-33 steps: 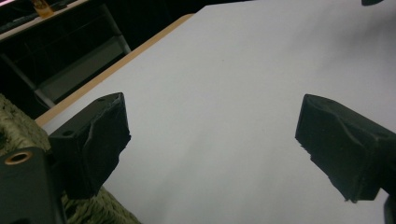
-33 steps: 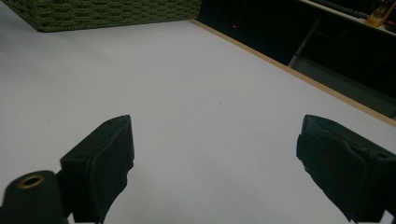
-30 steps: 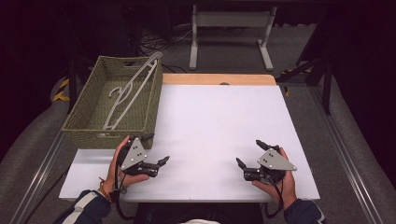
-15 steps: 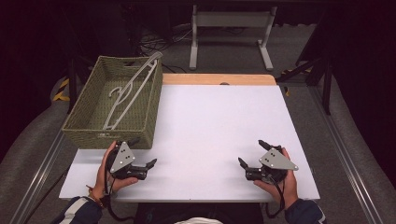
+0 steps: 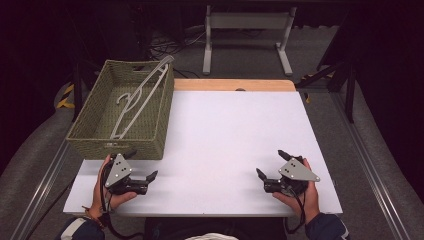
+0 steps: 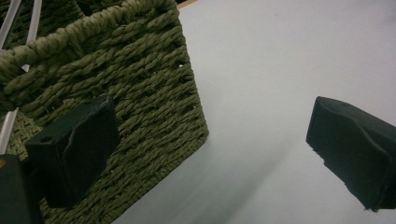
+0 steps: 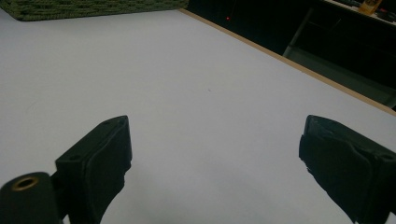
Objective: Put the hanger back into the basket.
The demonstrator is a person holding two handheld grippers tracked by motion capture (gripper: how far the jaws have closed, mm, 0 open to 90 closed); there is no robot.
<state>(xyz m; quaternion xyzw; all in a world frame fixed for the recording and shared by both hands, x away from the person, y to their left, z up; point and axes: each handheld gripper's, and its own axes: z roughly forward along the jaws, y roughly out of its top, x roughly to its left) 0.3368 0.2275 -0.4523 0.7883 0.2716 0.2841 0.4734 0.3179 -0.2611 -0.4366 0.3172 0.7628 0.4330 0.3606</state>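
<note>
**Basket at table's left, grippers idle**

White matte tabletop (image 5: pixel 235 135) w/ a pale wood strip along its far edge, dark room behind. Olive-green woven rope basket (image 5: pixel 117 145), rectangular, coarse twisted weave, sits on the table's left side; inside it one pale grey plastic clothes hanger (image 5: pixel 137 100) lies slanted, its far end over the rim. Left gripper (image 5: pixel 142 167) just in front of the basket's near wall, jaws spread & just been opening, nothing between. Right gripper (image 5: pixel 270 162) well right of the basket, jaws spread, empty.
</note>
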